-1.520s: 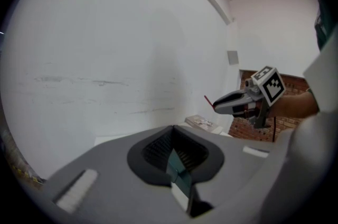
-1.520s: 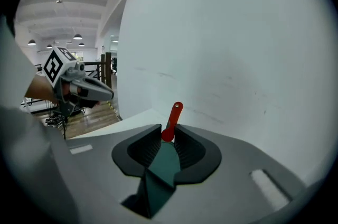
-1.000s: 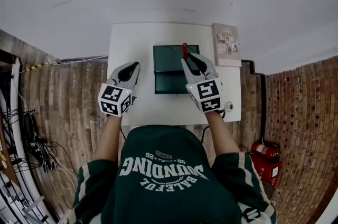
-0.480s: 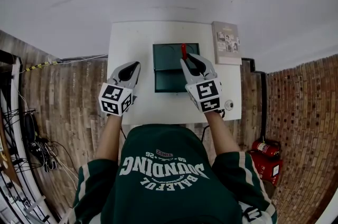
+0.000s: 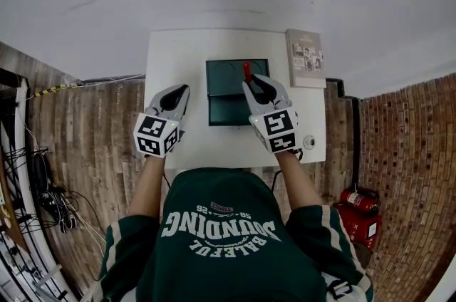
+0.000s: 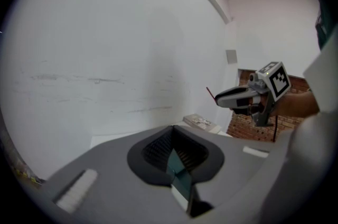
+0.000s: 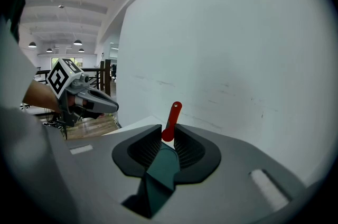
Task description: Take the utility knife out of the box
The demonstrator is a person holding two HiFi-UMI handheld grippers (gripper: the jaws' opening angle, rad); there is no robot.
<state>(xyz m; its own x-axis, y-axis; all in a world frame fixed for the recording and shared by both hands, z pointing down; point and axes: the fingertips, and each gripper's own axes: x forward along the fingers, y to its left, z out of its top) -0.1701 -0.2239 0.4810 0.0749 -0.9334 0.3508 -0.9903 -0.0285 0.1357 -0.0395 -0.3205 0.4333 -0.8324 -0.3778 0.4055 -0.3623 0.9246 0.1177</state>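
Observation:
A dark green box (image 5: 224, 112) lies open in the middle of the white table (image 5: 178, 58). My right gripper (image 5: 249, 82) hovers over the box's right half, shut on a red utility knife (image 5: 247, 70) that sticks out beyond its tips. In the right gripper view the knife (image 7: 172, 118) stands up between the jaw tips, with the box (image 7: 161, 171) below. My left gripper (image 5: 182, 88) is held left of the box, shut and empty. Seen from the left gripper (image 6: 173, 130), the right gripper (image 6: 240, 98) carries the knife (image 6: 210, 93) in the air.
A booklet (image 5: 305, 60) lies at the table's back right corner. A small white round thing (image 5: 308, 142) sits at the front right edge. A red fire extinguisher (image 5: 358, 201) stands on the wooden floor to the right.
My right gripper, with the knife in it, has drifted slightly back toward the person. The left gripper has stayed put.

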